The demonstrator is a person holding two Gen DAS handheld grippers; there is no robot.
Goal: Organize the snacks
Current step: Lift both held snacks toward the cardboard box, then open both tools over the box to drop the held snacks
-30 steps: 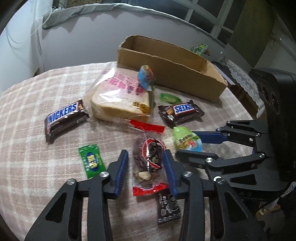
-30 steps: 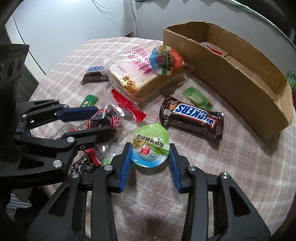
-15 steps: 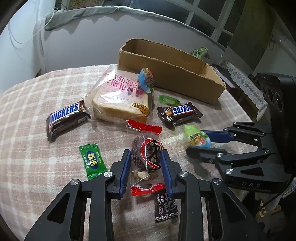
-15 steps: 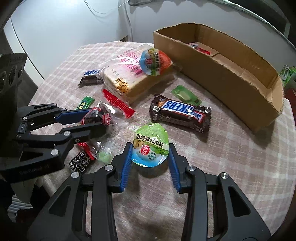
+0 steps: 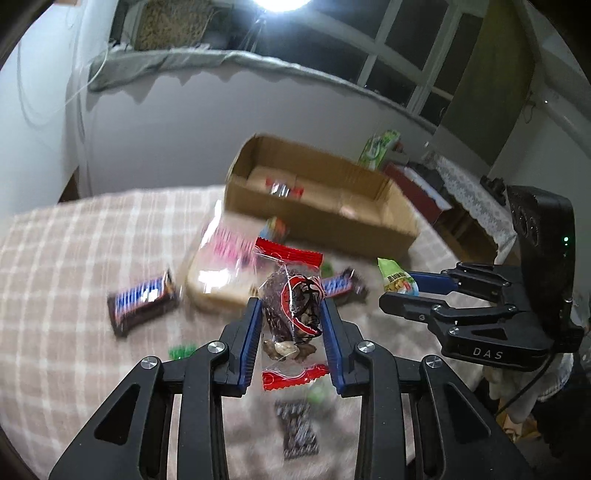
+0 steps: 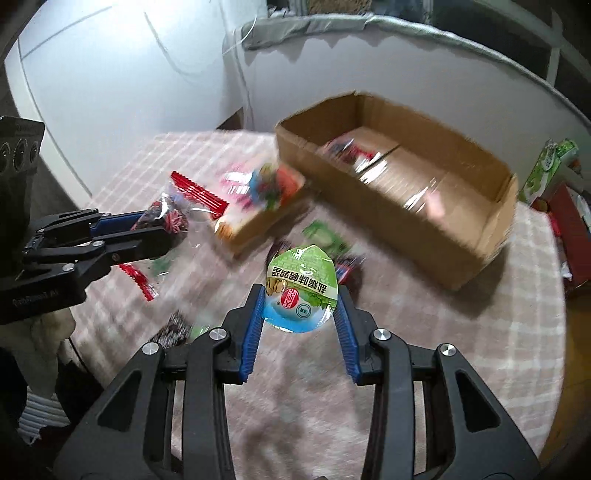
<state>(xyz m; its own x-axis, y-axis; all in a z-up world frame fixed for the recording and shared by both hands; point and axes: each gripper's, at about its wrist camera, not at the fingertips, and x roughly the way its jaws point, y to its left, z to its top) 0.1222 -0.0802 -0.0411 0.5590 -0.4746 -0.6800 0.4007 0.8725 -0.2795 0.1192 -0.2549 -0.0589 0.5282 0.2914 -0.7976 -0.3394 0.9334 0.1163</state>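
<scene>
Above blurred snacks, left tool [image 5: 291, 325] pinches clear packet [image 5: 293, 299], right tool [image 6: 300, 306] green pouch [image 6: 301, 291]

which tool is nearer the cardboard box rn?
Right. The right tool, shut on the green egg pouch, hangs just short of the cardboard box; the left tool, holding the clear snack bag, is farther back.

A lived-in home room: a round table under a pink checked cloth [image 5: 74, 258], a lace-covered side table [image 5: 469, 195] by the paned window [image 5: 399, 70], a grey cloth [image 6: 332, 27] draped along the sill, household clutter (boxes, cartons) at the edge.
</scene>
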